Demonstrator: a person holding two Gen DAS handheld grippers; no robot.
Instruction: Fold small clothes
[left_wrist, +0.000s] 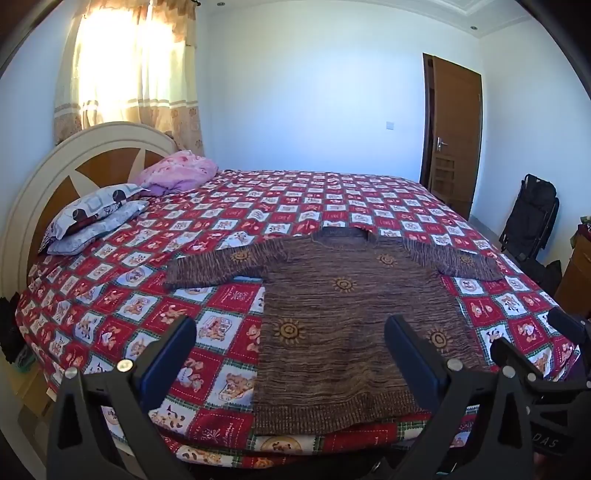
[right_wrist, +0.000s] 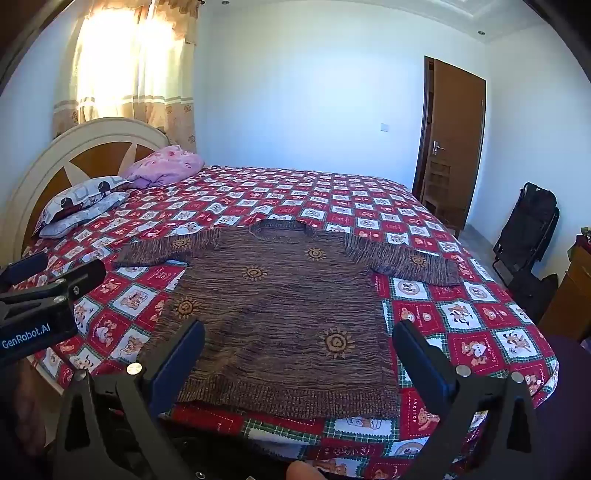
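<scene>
Sweater (left_wrist: 351, 317) flat on bedspread (left_wrist: 258, 206), pillows (left_wrist: 92, 218) well apart; both grippers' fingers (right_wrist: 177, 354) wide.

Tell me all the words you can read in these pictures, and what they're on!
"GenRobot.AI": on the left gripper, seen in the right wrist view.
"DAS": end of a cut-off label on the right gripper, seen in the left wrist view.
Writing on the bedspread squares: too small and blurred to read.
</scene>
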